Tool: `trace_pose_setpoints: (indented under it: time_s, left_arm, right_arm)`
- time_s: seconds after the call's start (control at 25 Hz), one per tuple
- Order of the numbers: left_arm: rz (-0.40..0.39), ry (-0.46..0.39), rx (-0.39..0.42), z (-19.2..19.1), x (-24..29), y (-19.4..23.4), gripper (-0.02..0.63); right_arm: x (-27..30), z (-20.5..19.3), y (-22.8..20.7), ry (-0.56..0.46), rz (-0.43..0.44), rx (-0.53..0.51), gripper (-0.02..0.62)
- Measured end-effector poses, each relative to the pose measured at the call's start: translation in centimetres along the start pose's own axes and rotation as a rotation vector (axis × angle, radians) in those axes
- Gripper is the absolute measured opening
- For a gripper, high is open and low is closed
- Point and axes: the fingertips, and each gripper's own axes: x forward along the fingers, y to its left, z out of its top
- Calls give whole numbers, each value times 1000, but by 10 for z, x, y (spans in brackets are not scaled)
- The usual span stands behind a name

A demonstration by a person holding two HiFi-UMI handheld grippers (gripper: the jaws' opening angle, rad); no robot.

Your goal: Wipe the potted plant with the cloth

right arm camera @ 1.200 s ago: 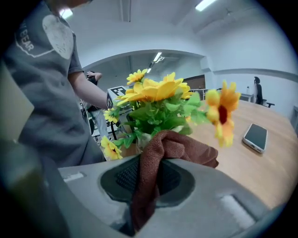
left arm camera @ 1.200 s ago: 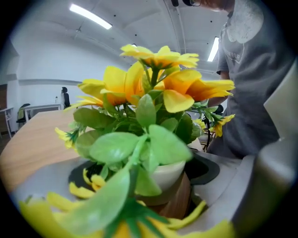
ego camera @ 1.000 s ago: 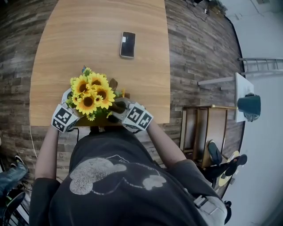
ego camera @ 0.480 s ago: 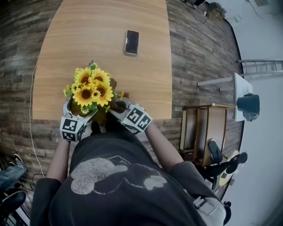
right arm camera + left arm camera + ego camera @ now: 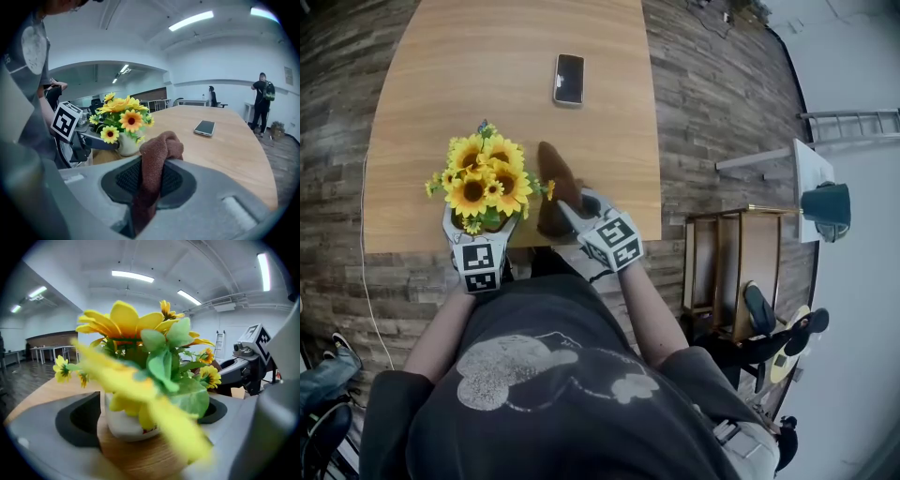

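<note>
A potted plant [image 5: 483, 183] with yellow sunflowers stands near the front edge of the wooden table [image 5: 487, 75]. Its white pot [image 5: 124, 425] sits between the wide jaws of my left gripper [image 5: 480, 228], which have just been opening; the pads stand off the pot, with a clear gap on the right. My right gripper [image 5: 577, 206] is shut on a brown cloth [image 5: 551, 183] just right of the flowers. In the right gripper view the cloth [image 5: 159, 150] bunches up out of the jaws, with the plant [image 5: 123, 119] beyond it on the left.
A black phone [image 5: 569, 79] lies further back on the table. To the right of the table stand a wooden chair [image 5: 741, 272] and a small white table [image 5: 814, 202]. People [image 5: 261, 101] stand far off in the room.
The left gripper has swung round to the plant's near side. The right gripper has drawn away to the right with the cloth, which now shows beside the flowers.
</note>
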Motion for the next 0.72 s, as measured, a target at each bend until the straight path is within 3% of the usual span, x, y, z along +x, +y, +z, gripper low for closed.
trace_pose_setpoints:
  time_s: [0.12,0.4,0.72]
  left_arm:
    - [55,-7,3,2,6,-2,630]
    - [187,22,-7,8,13,-1,621]
    - [194,20,-20,8,13,1,589]
  right_arm:
    - [-1,2,-8,19,23,-30,55]
    - [25,37,-27,10,172,-156,55]
    - [85,64,-20,47,374,-267,55]
